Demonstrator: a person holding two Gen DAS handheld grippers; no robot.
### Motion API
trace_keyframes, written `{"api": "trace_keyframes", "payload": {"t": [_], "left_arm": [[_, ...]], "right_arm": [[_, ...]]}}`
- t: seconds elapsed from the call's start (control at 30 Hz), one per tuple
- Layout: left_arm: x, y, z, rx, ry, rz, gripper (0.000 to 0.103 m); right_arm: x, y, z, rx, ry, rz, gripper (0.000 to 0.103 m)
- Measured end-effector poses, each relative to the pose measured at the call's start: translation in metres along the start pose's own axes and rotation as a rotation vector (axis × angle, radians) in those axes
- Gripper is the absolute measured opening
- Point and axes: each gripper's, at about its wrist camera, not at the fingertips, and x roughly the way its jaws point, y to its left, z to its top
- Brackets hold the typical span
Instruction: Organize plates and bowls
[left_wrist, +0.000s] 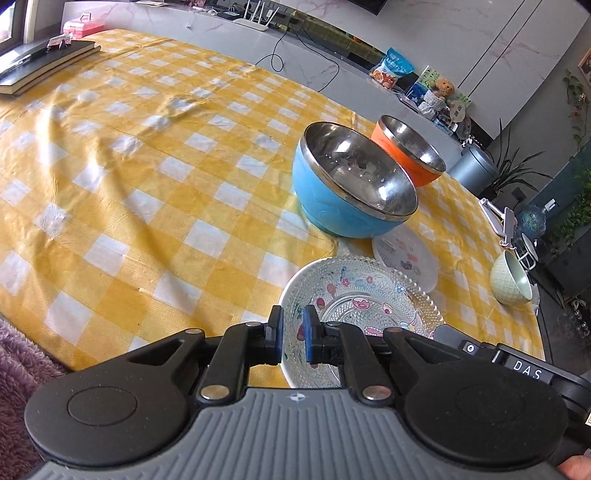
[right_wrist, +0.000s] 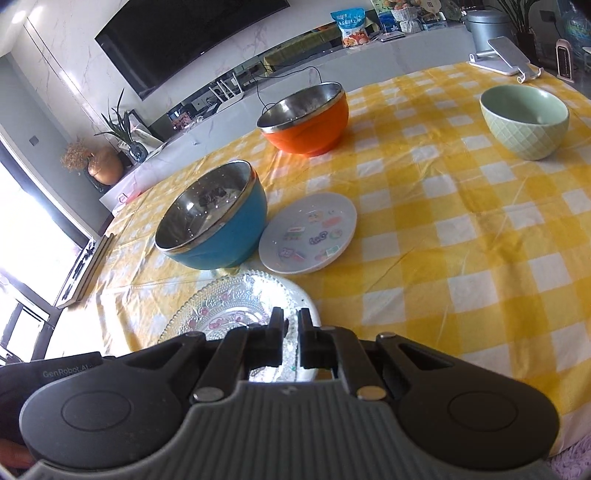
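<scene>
A clear embossed glass plate lies in a white plate with cartoon pictures, at the near edge of the yellow checked table. My left gripper is shut on the stack's left rim. My right gripper is shut on the opposite rim of the glass plate. Beyond the stack stand a blue steel-lined bowl and an orange one. A small white sticker plate lies next to the blue bowl. A green bowl stands off to the right.
Dark books and a pink box sit at the table's far left. A phone stand is at the far right edge. Purple fuzzy fabric lies by the near edge. A counter with a cable runs behind the table.
</scene>
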Motion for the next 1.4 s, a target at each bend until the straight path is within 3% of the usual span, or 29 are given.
{"api": "trace_keyframes", "payload": {"t": [1.0,1.3,1.4], "left_arm": [[0.011,-0.013,-0.006,0.134,-0.023,0.076,0.011],[0.006,-0.011,-0.004,0.103,-0.037,0.039,0.018],[-0.002,-0.014,-0.002,0.104,-0.070,0.031,0.019]], "right_arm": [[0.014,0.022,-0.012,-0.212,-0.016,-0.136,0.008],[0.010,0.018,-0.010,-0.179,-0.023,-0.109,0.017],[0.005,0.017,-0.009,-0.168,-0.044,-0.092,0.025]]}}
